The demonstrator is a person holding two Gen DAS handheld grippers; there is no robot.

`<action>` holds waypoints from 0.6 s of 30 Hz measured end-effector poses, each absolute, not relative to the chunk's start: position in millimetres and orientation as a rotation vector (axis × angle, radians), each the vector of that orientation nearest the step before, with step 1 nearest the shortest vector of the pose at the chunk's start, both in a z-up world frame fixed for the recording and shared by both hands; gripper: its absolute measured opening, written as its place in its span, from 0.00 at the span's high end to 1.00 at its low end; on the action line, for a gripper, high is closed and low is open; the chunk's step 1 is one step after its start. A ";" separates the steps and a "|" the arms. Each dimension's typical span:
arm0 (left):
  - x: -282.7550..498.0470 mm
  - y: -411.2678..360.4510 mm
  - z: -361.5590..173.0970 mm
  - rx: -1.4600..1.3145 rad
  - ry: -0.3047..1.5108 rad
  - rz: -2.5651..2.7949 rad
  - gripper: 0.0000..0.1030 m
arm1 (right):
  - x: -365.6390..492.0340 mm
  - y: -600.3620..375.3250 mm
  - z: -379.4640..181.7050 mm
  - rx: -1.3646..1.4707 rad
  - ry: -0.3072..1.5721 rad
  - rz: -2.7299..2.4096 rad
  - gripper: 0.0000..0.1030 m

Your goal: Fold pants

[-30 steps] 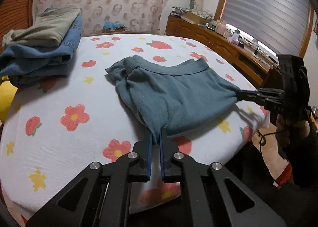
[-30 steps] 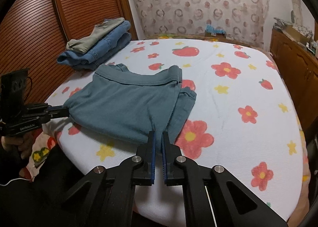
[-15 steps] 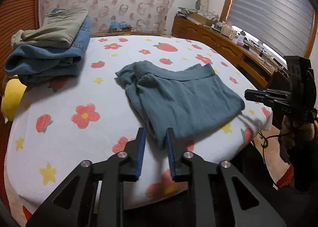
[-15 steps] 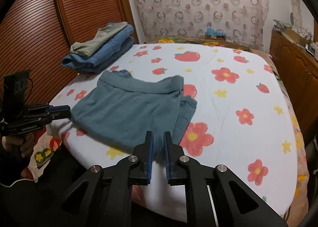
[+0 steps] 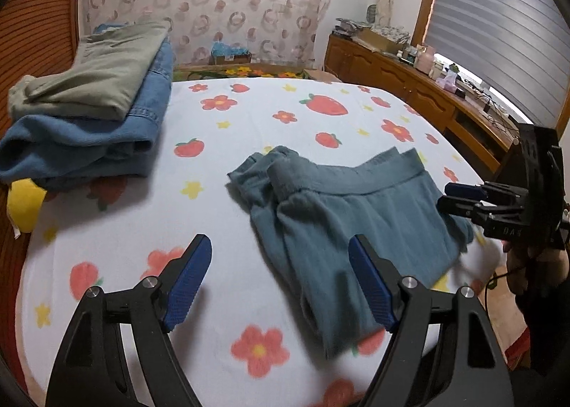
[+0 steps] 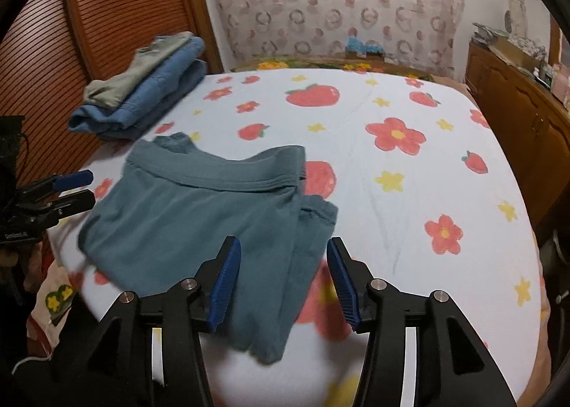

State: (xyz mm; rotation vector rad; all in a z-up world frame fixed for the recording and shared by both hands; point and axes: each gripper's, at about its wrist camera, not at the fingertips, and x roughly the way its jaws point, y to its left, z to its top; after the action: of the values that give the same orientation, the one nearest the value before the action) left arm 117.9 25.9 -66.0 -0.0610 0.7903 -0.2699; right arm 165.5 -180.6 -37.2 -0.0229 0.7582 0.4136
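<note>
Teal pants (image 5: 356, 221) lie folded on the flower-print bed sheet (image 5: 249, 114), waistband toward the far side. My left gripper (image 5: 279, 243) hovers over their near left corner, jaws opening wide, pads off the cloth. In the right wrist view the pants (image 6: 199, 214) spread out ahead of my right gripper (image 6: 283, 245). Its jaws are opening too, and the near corner of the cloth lies below them, loose. Each gripper shows in the other's view: the right gripper (image 5: 448, 195) at the pants' far end, the left gripper (image 6: 85, 186) by the bed's left edge.
A stack of folded jeans and olive trousers (image 5: 89, 114) sits at the bed's far left corner, also the stack (image 6: 142, 100). A yellow item (image 5: 25, 207) lies beside it. A slatted wooden wall (image 6: 107, 15) flanks the bed on the left, a cluttered wooden dresser (image 5: 409, 86) on the right.
Both grippers were shut on corners of the teal pants a second ago. Both have let go, spread their jaws and drawn back; the pants have settled flat on the bed.
</note>
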 end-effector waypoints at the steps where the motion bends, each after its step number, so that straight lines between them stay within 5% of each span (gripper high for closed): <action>1: 122.6 24.7 -67.6 -0.066 0.795 -0.273 0.22 | 169.0 -180.2 -38.0 -0.023 0.762 0.407 0.49; 18: 158.4 25.8 -86.3 -0.142 0.857 -0.278 0.36 | 197.5 -169.1 -47.1 -0.009 0.771 0.417 0.49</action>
State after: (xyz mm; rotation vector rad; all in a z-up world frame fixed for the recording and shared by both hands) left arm 158.4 25.8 -86.3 -0.1424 0.8570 -0.2781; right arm 197.5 -169.1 -47.1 -0.0090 0.7709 0.4173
